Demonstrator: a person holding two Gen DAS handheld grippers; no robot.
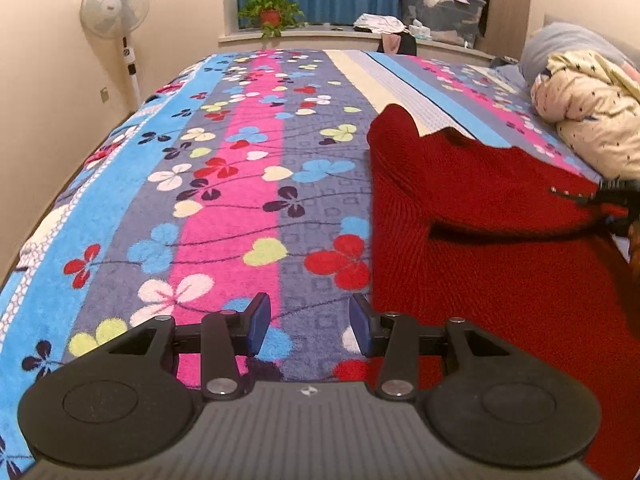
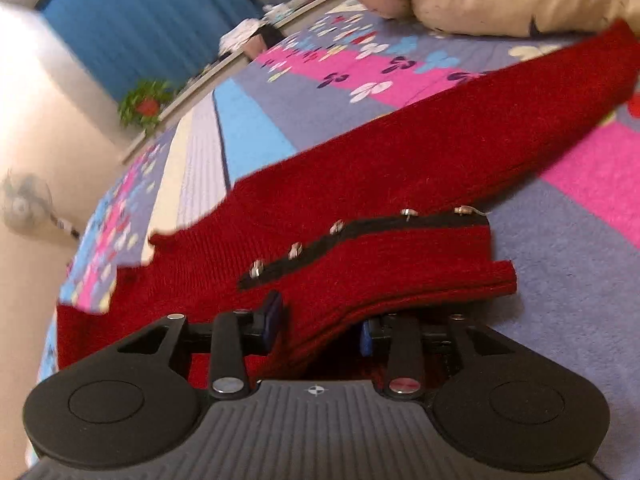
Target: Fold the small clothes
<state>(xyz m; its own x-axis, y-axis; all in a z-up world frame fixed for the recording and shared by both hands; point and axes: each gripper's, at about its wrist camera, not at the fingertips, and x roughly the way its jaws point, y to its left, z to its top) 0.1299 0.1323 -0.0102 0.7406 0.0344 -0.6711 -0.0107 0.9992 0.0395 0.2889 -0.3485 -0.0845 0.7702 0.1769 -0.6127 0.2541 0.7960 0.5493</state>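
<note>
A small red knit cardigan (image 1: 480,232) lies on the flowered bedspread (image 1: 224,184), at the right of the left wrist view. My left gripper (image 1: 310,326) is open and empty, just left of the cardigan's near edge, above the bedspread. In the right wrist view the cardigan (image 2: 360,184) shows its black button band with several silver buttons (image 2: 336,227). My right gripper (image 2: 320,328) has its jaws around a folded edge of the cardigan, lifted off the bed. The right gripper also shows at the far right of the left wrist view (image 1: 618,200).
A cream quilt with dark marks (image 1: 592,108) and a grey pillow (image 1: 560,44) lie at the bed's right. A standing fan (image 1: 116,8) is by the left wall. A potted plant (image 1: 272,12) and storage boxes (image 1: 440,4) sit on the sill.
</note>
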